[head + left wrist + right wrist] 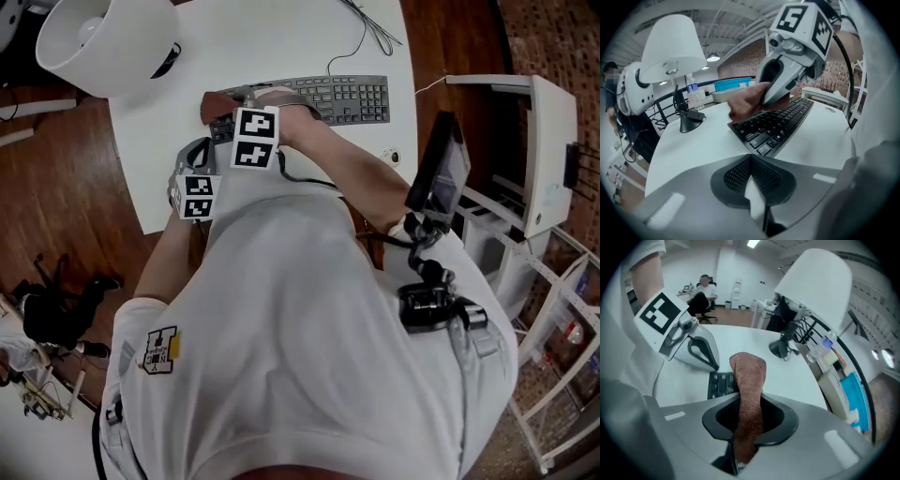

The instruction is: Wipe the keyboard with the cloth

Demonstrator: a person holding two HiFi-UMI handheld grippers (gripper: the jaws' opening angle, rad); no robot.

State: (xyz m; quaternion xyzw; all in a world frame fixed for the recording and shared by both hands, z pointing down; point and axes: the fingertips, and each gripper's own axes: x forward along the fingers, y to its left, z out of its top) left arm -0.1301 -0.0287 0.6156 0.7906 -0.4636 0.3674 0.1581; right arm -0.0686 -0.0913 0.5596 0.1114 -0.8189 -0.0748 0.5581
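Cloth (748, 380), brown and napped, is clamped between the jaws of the right tongs (749, 401). The jaws are drawn in onto it and kept a little apart by its thickness. A strip of the cloth is seen running up between the pads and out past the tips, where its free end is folded over. In the head view the cloth is found at the left end of the keyboard (349, 97). In the left gripper view it is seen laid against the keys there, beneath the right tongs, which are pointed steeply down. The keyboard, black, is set on the white table (281, 42). The left tongs (751, 161) are fully closed, with nothing held between them. They are held low over the table, just short of the keyboard's near left corner, and are angled down toward it; whether the table is touched by them cannot be told. A lamp (101, 42) with a white shade and a dark base is stood on the table to the left of the keyboard, well apart from it.
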